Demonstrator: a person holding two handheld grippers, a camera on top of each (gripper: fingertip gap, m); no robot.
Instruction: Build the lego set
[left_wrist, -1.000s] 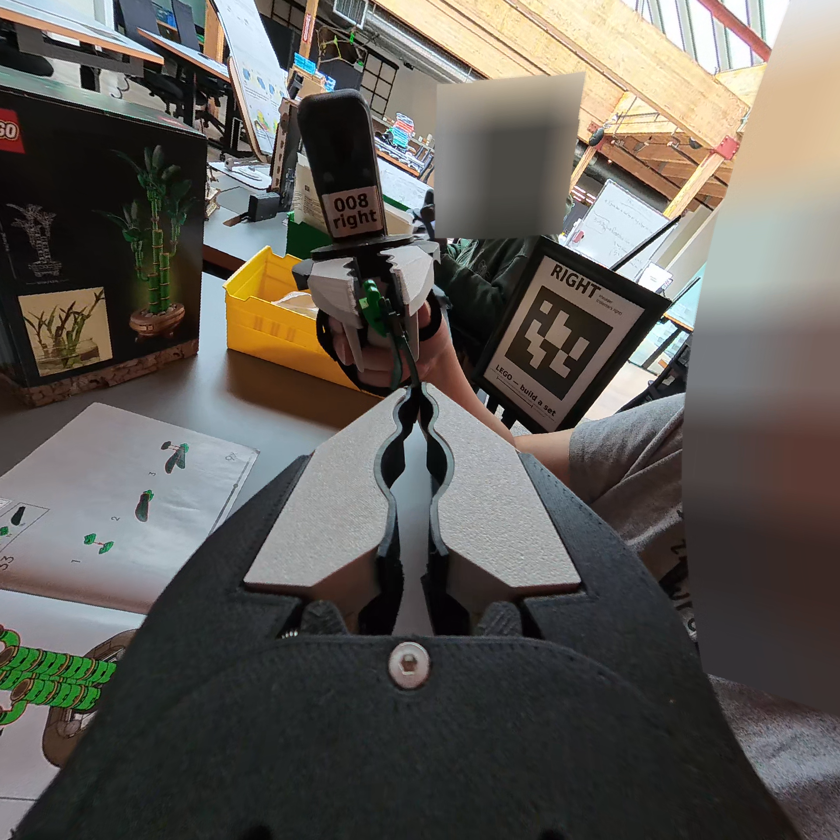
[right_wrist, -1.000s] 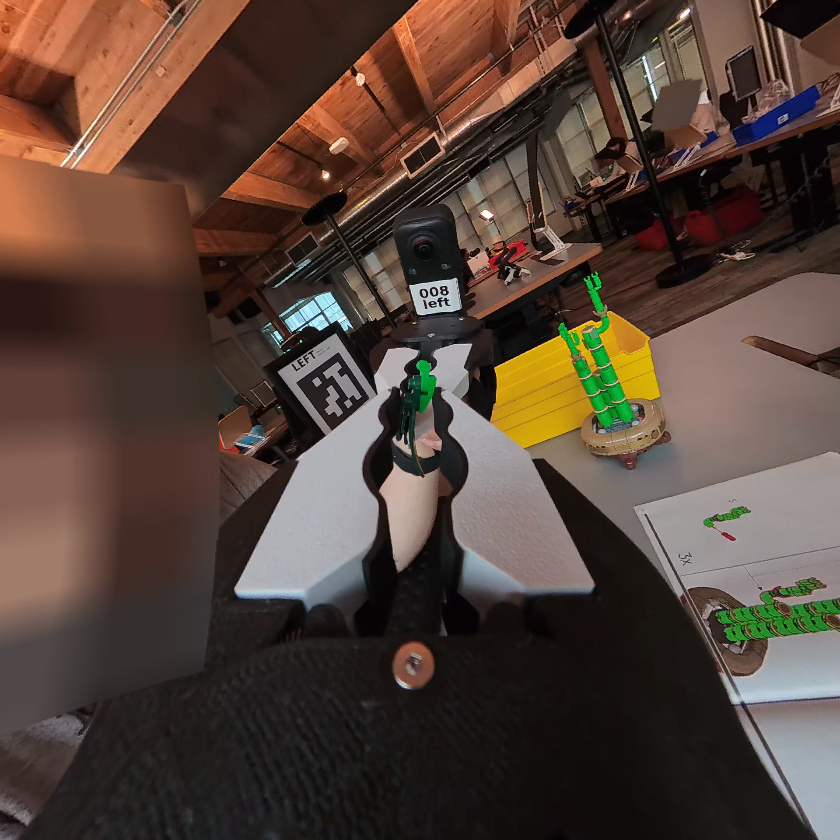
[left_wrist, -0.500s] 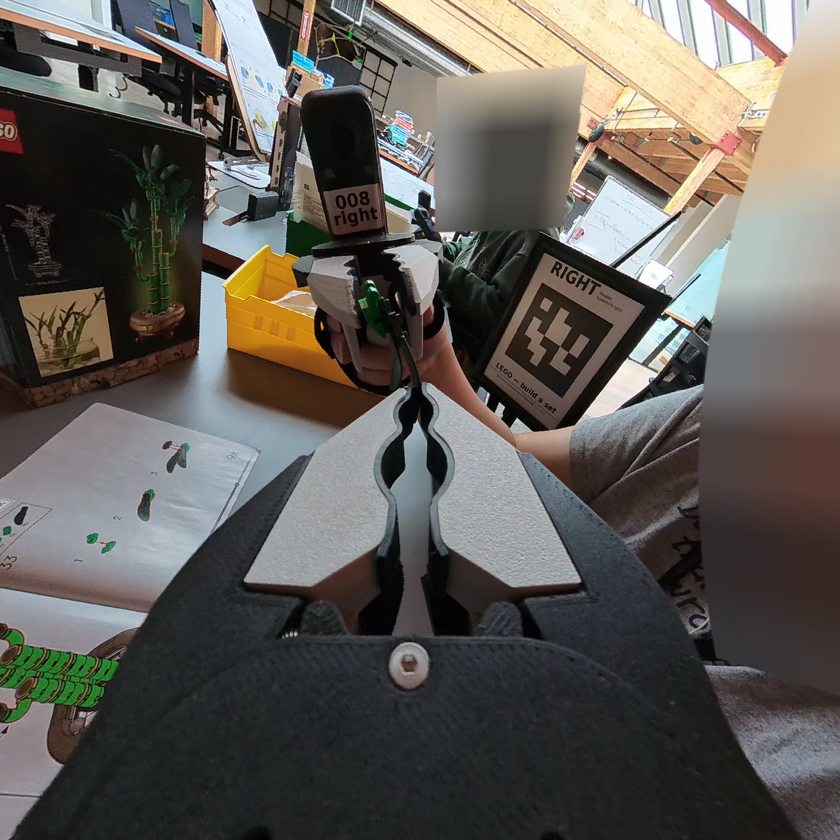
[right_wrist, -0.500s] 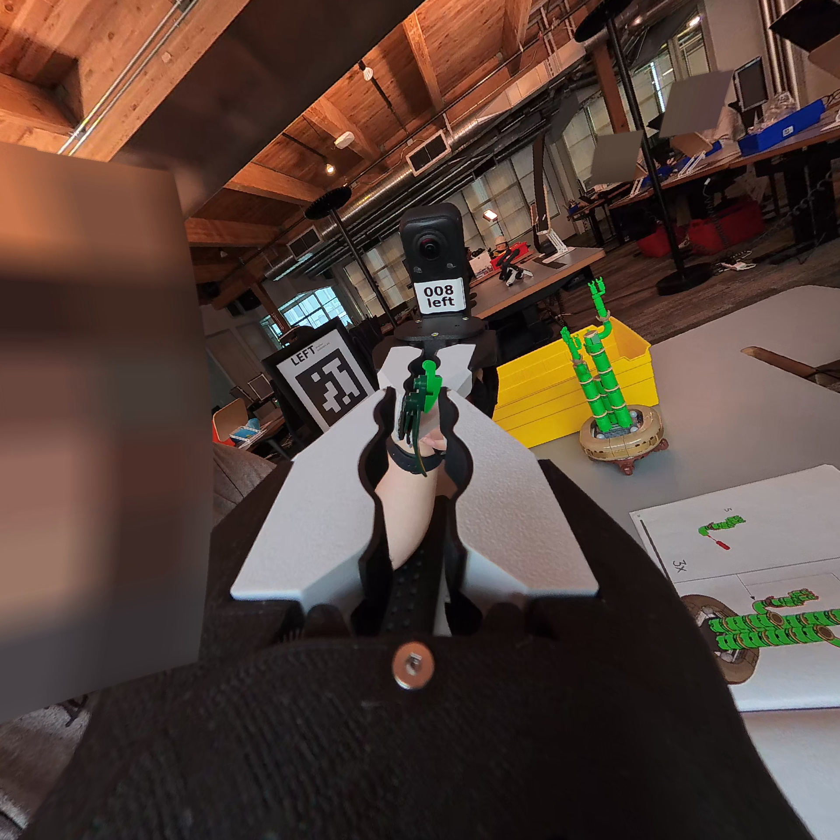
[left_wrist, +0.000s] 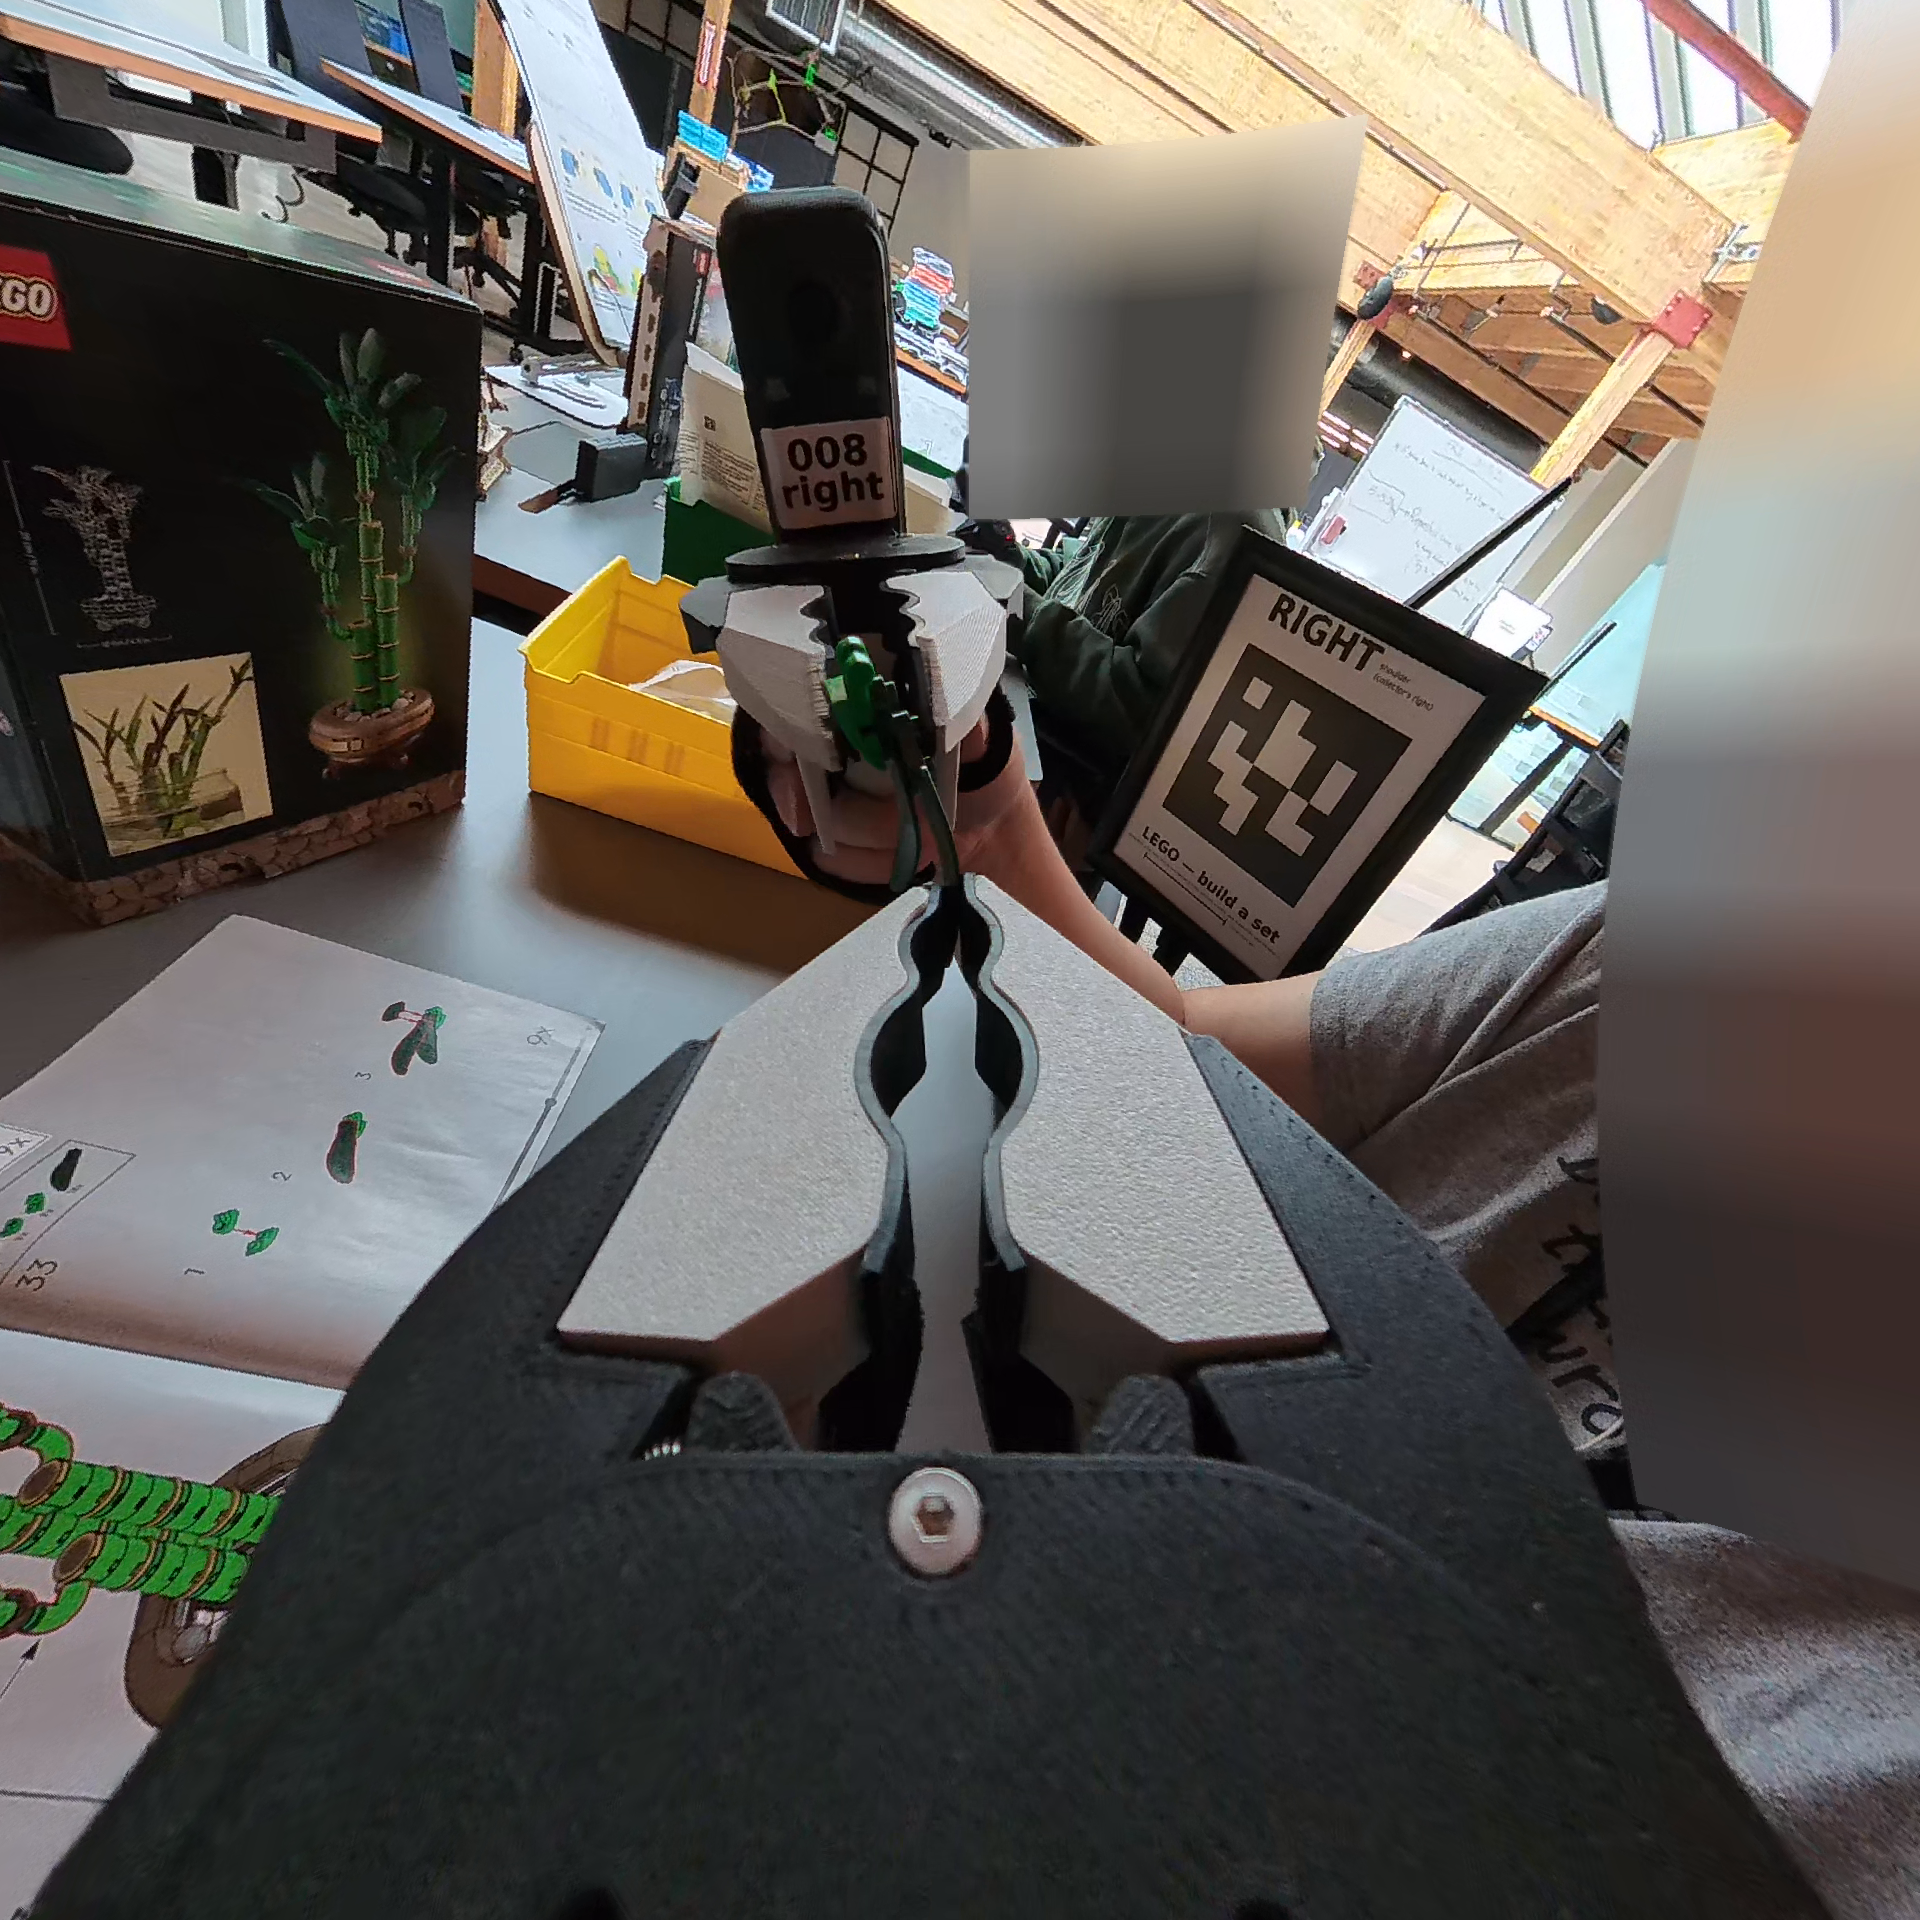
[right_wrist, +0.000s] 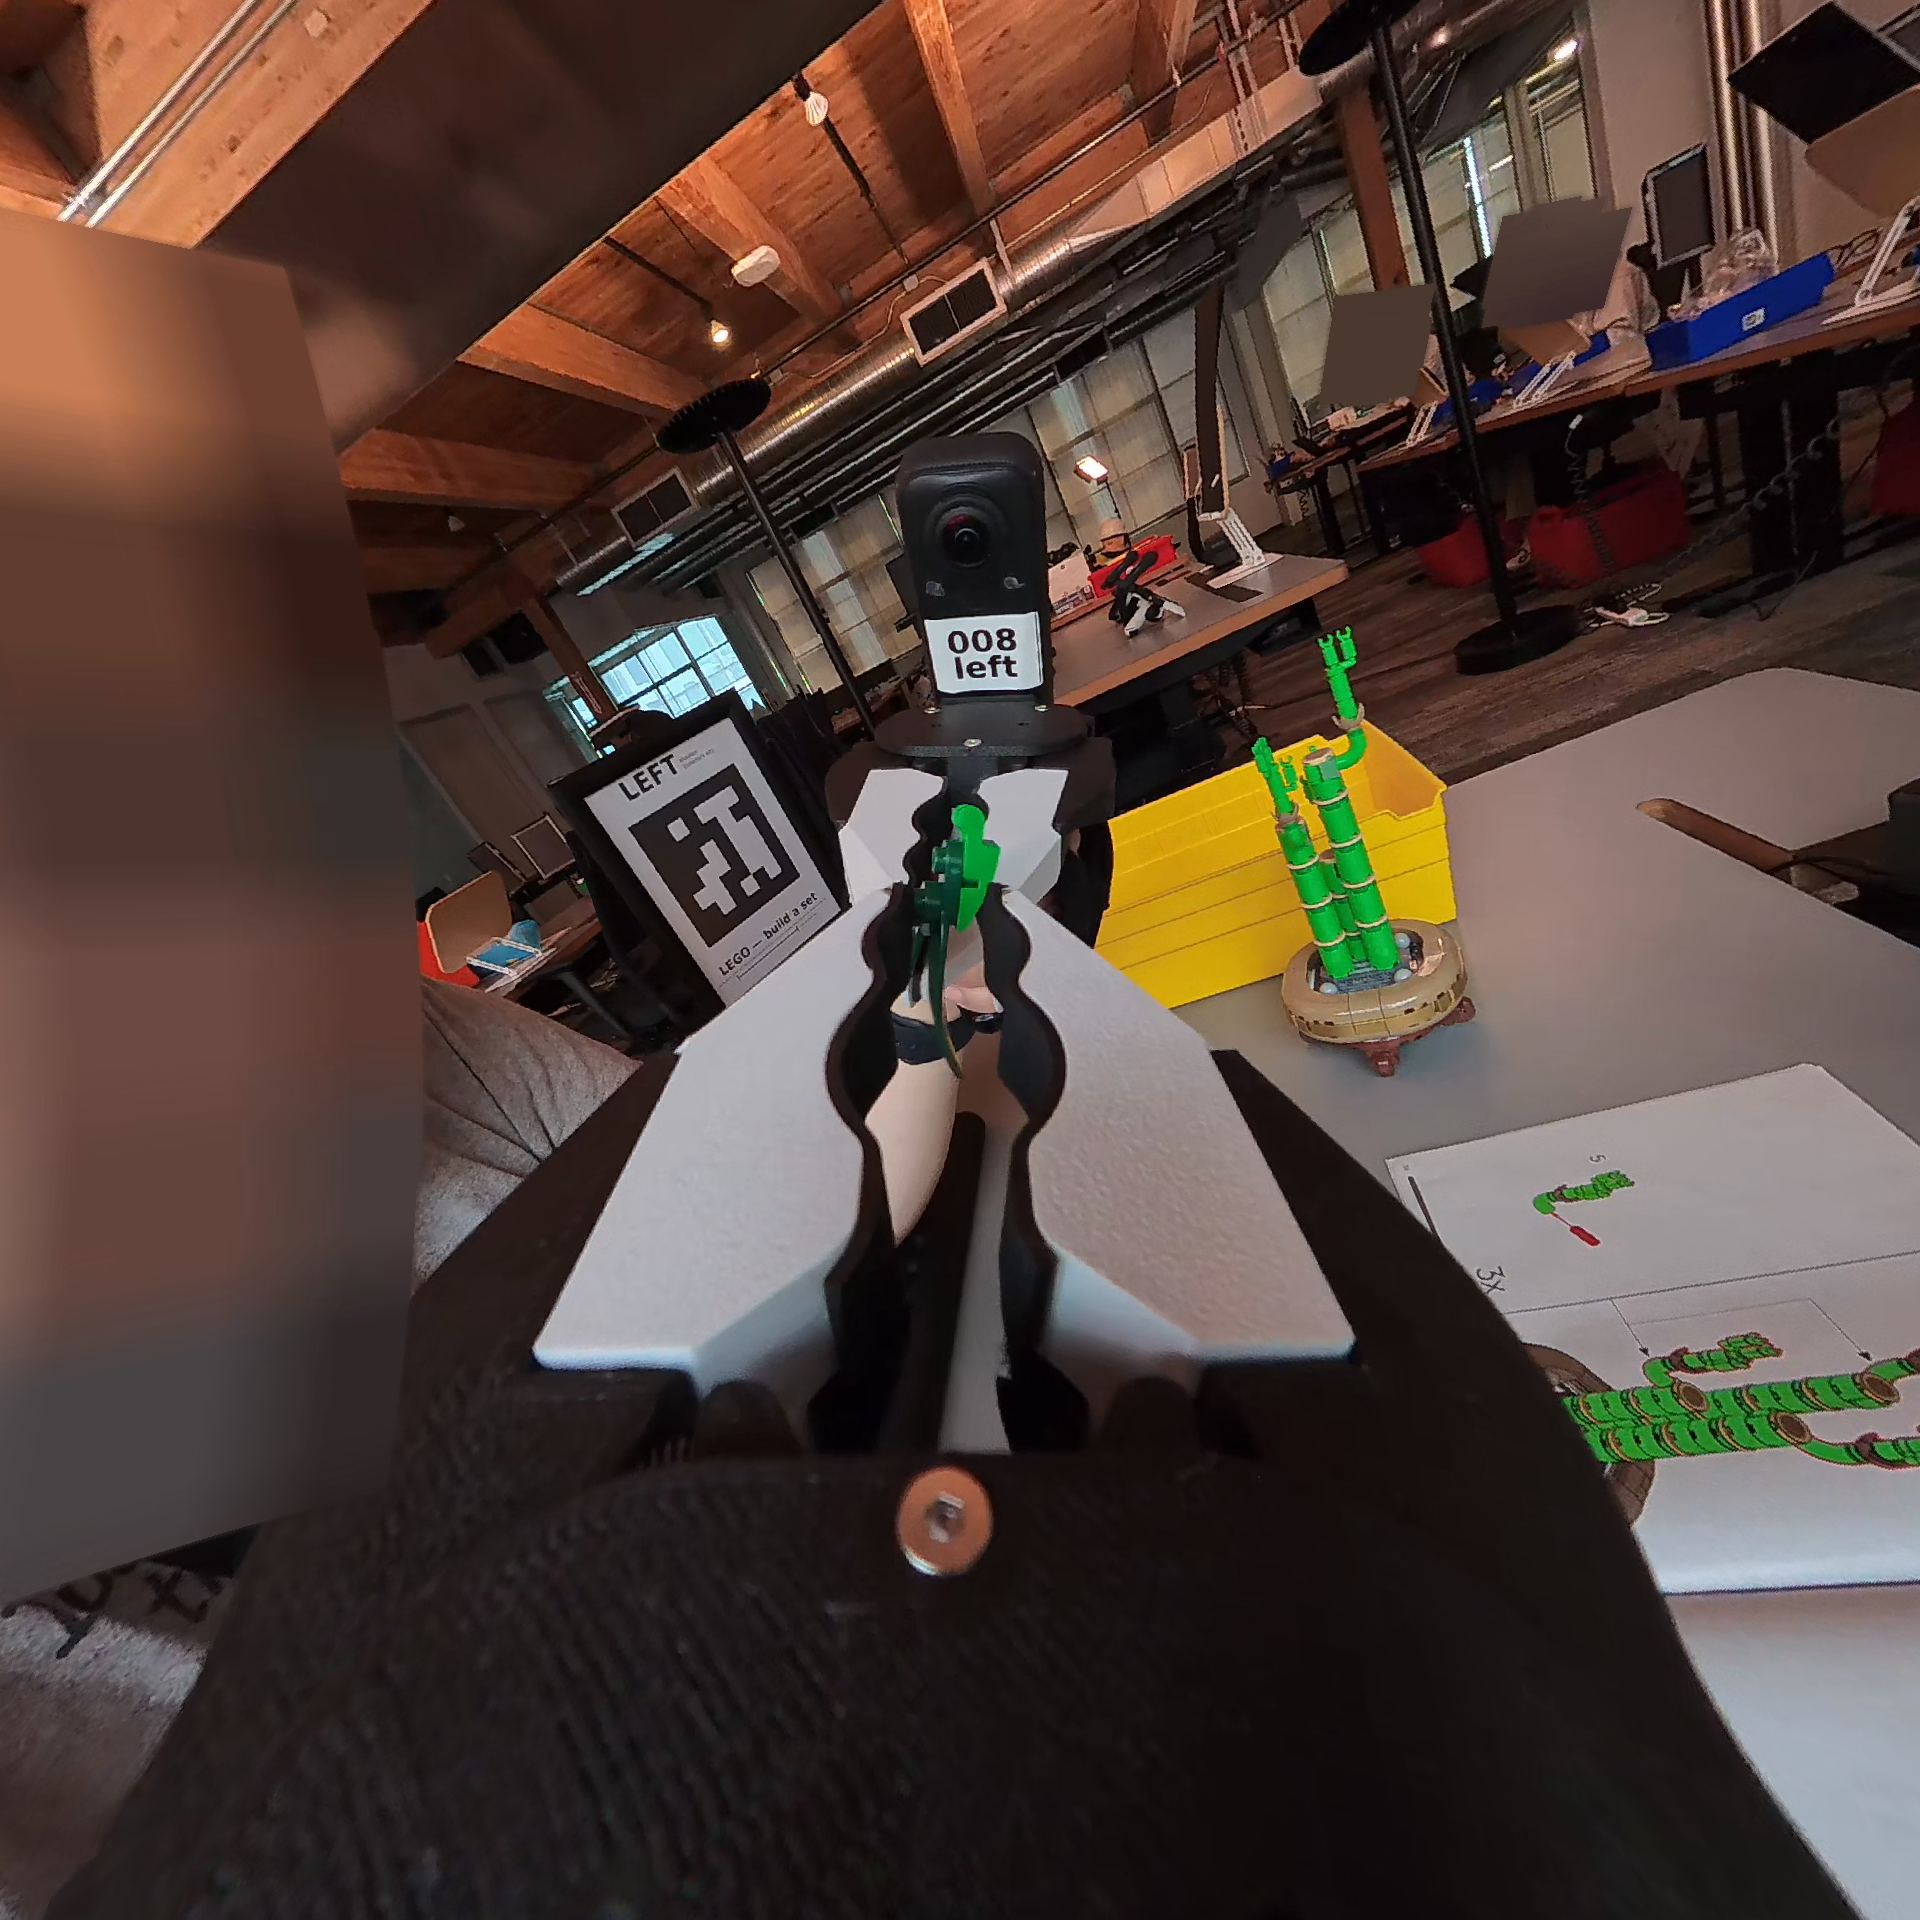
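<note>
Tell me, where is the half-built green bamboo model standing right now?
In the right wrist view, the bamboo model stands upright on the grey table, right of the grippers, just in front of the yellow bin.

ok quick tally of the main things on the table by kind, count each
yellow bins: 1
bamboo models, part-built: 1
instruction booklets, open: 1
set boxes: 1
marker signs: 2, right-side sign, left-side sign
total: 6

Held off the table: leaf pieces between the left gripper and right gripper.
</note>
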